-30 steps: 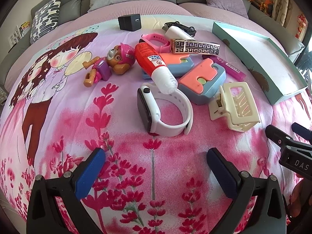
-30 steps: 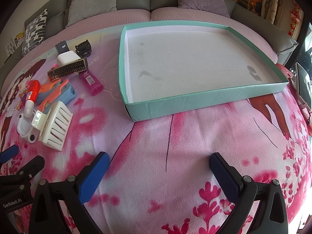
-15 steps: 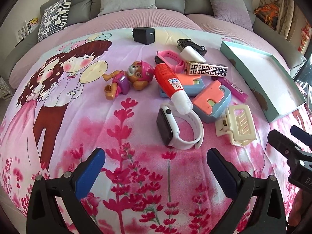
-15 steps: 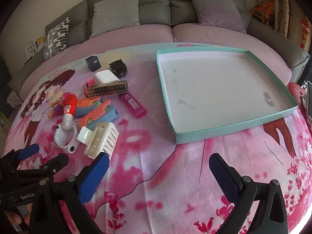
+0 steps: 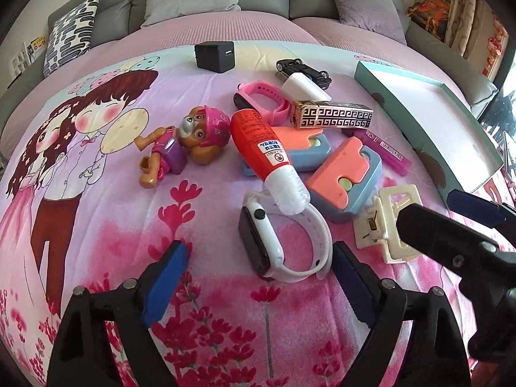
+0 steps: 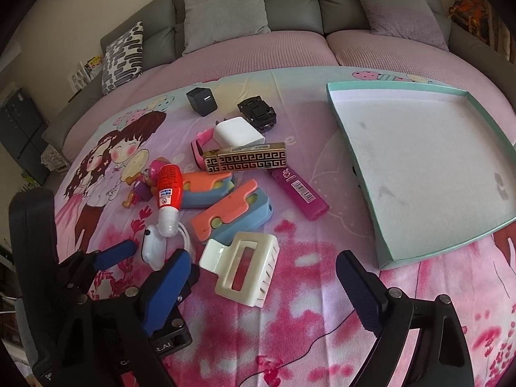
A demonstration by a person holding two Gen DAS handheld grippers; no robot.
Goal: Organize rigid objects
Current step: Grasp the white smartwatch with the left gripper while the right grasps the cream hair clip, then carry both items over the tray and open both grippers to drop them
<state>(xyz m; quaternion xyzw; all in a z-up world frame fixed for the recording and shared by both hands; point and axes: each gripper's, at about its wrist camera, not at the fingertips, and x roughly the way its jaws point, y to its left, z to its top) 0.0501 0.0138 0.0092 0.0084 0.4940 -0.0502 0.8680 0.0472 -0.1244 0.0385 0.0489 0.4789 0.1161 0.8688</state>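
A pile of small rigid objects lies on the printed pink blanket. A white smartwatch (image 5: 283,242) sits just ahead of my left gripper (image 5: 258,280), whose jaws are closing with nothing touching the pads. On the watch leans a red glue bottle (image 5: 264,148). A cream hair clip (image 6: 245,267) lies between the fingers of my right gripper (image 6: 264,280), which is also closing, its pads clear of the clip. Two orange-and-blue cases (image 6: 232,216), a gold patterned box (image 6: 248,161) and a magenta tube (image 6: 300,193) lie behind. The empty teal tray (image 6: 383,232) stands to the right.
A toy dog (image 5: 193,135), pink band (image 5: 262,96), white charger (image 5: 304,88), black toy car (image 5: 303,67) and black cube (image 5: 214,53) lie further back. A grey sofa with cushions (image 6: 225,9) runs along the far side. The two grippers sit close side by side.
The right gripper has swung left from the tray to the pile, bringing the hair clip between its fingers. The left view has shifted slightly. Both pairs of jaws stand narrower.
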